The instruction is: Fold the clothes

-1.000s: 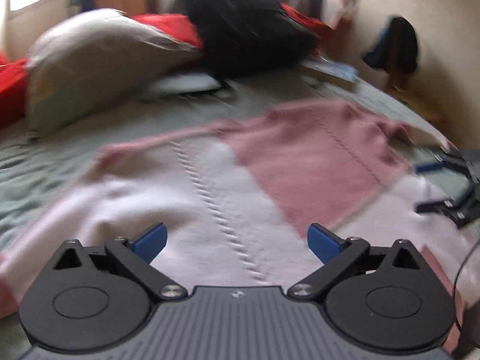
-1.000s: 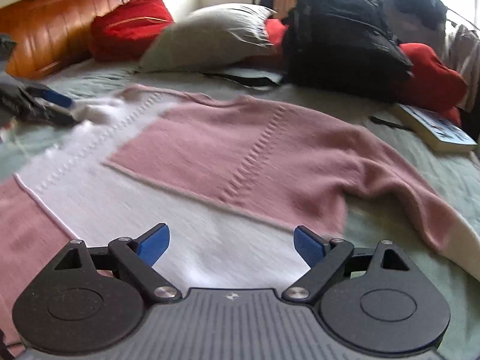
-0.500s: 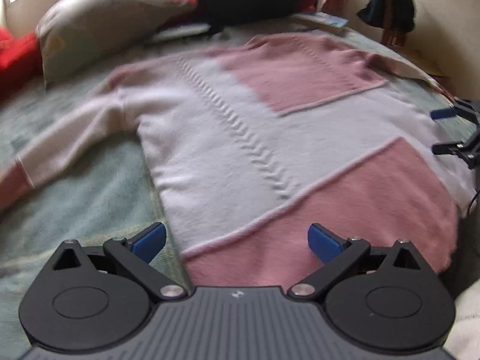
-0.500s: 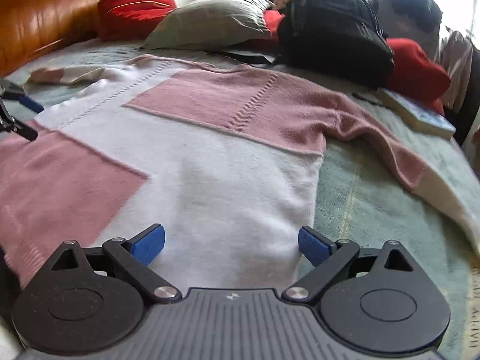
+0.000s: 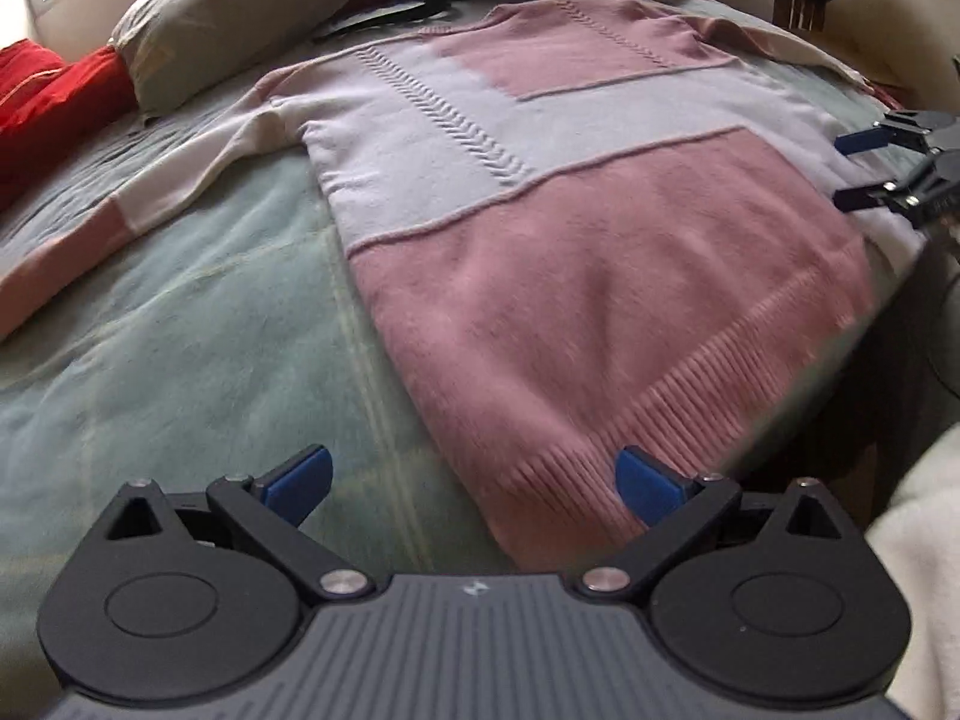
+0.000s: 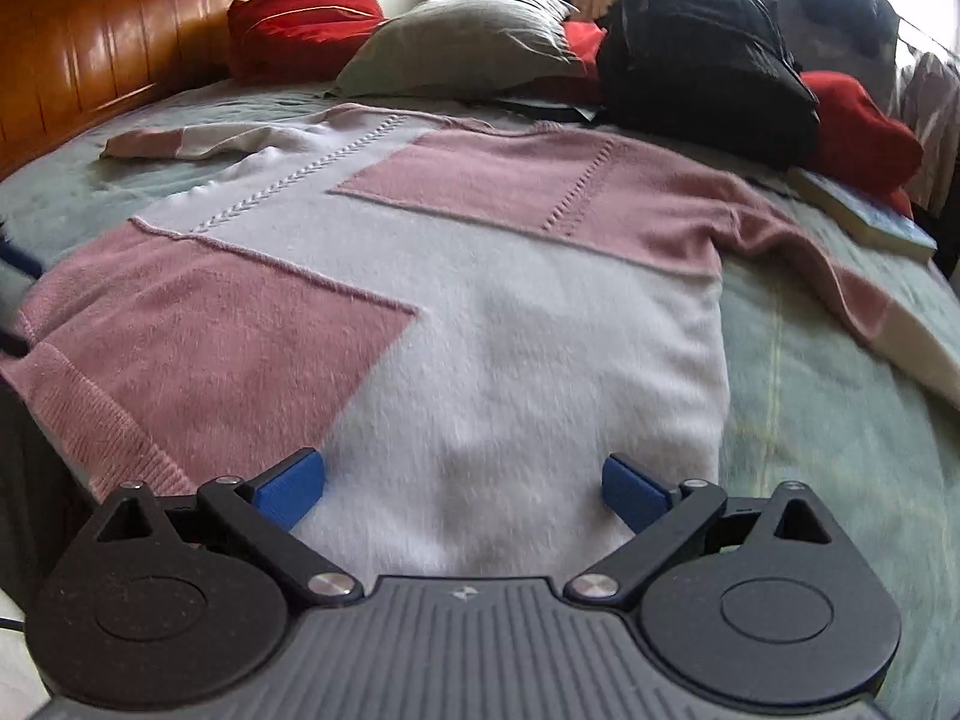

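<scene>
Pink-white sweater (image 5: 540, 228) spread flat on bed (image 5: 180, 330), ribbed hem at near edge. Left claw (image 5: 474, 477) spread over hem corner; right claw (image 6: 462, 483) opening, nothing pinched. Bare blanket both sides; pillow (image 6: 468, 48), backpack (image 6: 702, 60) beyond.

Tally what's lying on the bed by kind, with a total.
Sweater: 1
Grey pillow: 1
Red cushions: 2
Black backpack: 1
Book: 1
Total: 6
</scene>
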`<state>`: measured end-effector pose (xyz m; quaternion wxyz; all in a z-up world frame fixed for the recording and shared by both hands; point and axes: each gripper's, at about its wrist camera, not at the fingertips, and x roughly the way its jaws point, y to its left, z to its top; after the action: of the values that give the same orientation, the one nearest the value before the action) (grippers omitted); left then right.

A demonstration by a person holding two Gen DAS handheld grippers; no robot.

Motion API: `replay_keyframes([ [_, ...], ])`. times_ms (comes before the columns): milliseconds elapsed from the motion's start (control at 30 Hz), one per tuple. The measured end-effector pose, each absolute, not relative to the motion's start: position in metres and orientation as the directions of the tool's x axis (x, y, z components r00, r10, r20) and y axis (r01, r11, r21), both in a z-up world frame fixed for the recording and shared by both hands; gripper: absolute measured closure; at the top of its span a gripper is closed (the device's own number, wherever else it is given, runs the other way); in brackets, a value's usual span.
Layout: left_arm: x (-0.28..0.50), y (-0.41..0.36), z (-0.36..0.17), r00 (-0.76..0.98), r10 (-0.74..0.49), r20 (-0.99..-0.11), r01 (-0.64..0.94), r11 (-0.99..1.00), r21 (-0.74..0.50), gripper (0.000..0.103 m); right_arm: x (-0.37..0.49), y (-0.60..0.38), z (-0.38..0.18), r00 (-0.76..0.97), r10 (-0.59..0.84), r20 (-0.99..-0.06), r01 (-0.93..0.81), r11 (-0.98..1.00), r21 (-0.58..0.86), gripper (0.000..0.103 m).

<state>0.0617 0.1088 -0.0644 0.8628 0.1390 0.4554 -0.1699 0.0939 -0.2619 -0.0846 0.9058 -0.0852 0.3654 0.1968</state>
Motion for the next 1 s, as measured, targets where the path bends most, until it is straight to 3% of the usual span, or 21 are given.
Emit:
replay_keyframes([
  [200, 0.057, 0.079, -0.049, 0.552, -0.352, -0.756, 0.498, 0.866, -0.040, 0.003, 0.091, -0.257, -0.081, 0.669, 0.293, -0.683, -0.399, 0.917, 0.002, 0.001],
  [467, 0.044, 0.090, -0.078, 0.371, -0.387, -0.844, 0.384, 0.892, -0.240, 0.001, 0.075, -0.256, -0.086, 0.657, 0.288, -0.697, -0.398, 0.917, 0.004, 0.000],
  [600, 0.035, 0.095, -0.055, 0.465, -0.308, -0.830, 0.366, 0.920, -0.137, 0.002, 0.069, -0.259, -0.079, 0.670, 0.299, -0.680, -0.387, 0.922, 0.024, 0.000],
  [833, 0.086, 0.063, -0.026, 0.661, -0.341, -0.668, 0.421, 0.906, -0.046, 0.001, 0.097, -0.236, -0.060, 0.723, 0.314, -0.615, -0.395, 0.919, 0.005, 0.000],
  [1000, 0.119, 0.042, -0.073, 0.584, -0.277, -0.763, 0.370, 0.928, -0.054, 0.001, 0.119, -0.218, -0.090, 0.677, 0.245, -0.695, -0.363, 0.931, -0.025, 0.000],
])
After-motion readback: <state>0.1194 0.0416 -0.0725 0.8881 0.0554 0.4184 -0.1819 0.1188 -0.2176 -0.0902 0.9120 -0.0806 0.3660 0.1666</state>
